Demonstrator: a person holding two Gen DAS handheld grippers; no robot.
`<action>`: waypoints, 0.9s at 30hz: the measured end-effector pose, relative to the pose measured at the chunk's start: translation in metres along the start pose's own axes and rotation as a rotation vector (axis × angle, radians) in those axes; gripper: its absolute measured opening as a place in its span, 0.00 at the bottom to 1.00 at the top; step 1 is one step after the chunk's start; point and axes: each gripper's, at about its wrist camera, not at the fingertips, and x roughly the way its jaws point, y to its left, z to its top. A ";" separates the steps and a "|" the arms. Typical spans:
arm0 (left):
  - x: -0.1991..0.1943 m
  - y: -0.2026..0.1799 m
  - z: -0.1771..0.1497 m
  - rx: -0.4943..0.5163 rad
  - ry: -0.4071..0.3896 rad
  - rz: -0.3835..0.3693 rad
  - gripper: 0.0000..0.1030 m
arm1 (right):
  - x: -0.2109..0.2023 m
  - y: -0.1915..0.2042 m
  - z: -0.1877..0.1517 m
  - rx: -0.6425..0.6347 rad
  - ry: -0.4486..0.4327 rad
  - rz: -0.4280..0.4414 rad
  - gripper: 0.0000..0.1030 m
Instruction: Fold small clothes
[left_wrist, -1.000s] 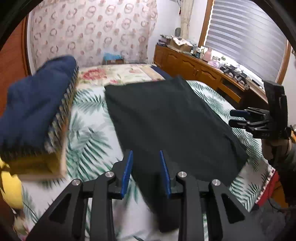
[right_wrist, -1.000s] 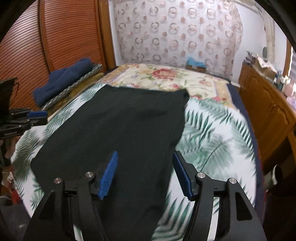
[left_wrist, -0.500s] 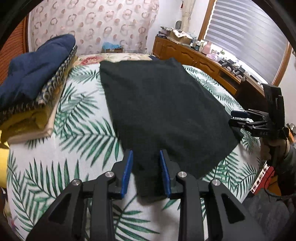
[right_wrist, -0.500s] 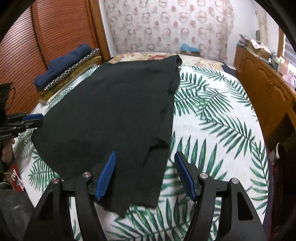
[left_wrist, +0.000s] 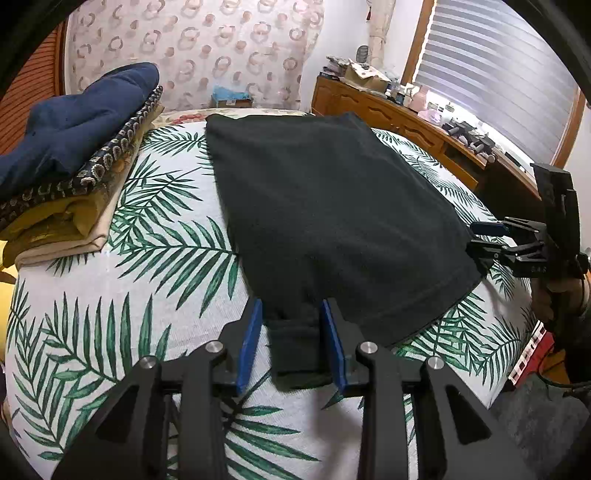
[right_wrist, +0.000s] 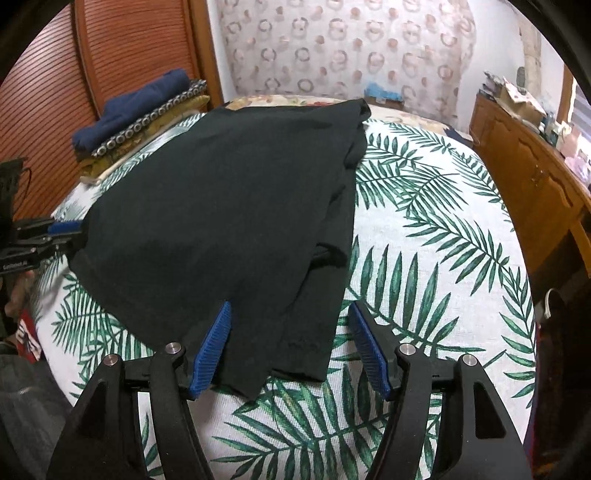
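Note:
A black garment (left_wrist: 332, 206) lies spread flat on the palm-leaf bedsheet (left_wrist: 147, 266); it also shows in the right wrist view (right_wrist: 229, 206). My left gripper (left_wrist: 291, 325) is open, its blue pads either side of the garment's near corner flap, not clamped. My right gripper (right_wrist: 291, 325) is open wide over the garment's other near corner and hem. Each gripper shows in the other's view at the garment's side edge: the right one (left_wrist: 491, 236), the left one (right_wrist: 55, 232).
A stack of folded clothes (left_wrist: 70, 158) topped by a navy piece sits at the bed's left side. A wooden dresser (left_wrist: 424, 125) with clutter runs along the right. A wooden slatted door (right_wrist: 92, 70) stands behind the stack.
Both grippers have come down with the garment, which now lies flat on the bed. The views tilted from the far wall down to the sheet. The jaws stay open.

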 end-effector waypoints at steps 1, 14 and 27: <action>-0.001 0.000 -0.001 -0.003 -0.001 0.000 0.31 | 0.000 0.000 0.000 -0.003 0.002 0.000 0.65; -0.004 -0.001 -0.005 -0.035 -0.002 -0.001 0.31 | -0.002 0.007 -0.003 -0.018 -0.004 0.009 0.49; -0.003 -0.002 -0.006 -0.037 0.000 0.002 0.31 | -0.003 0.009 -0.004 -0.025 -0.005 0.098 0.10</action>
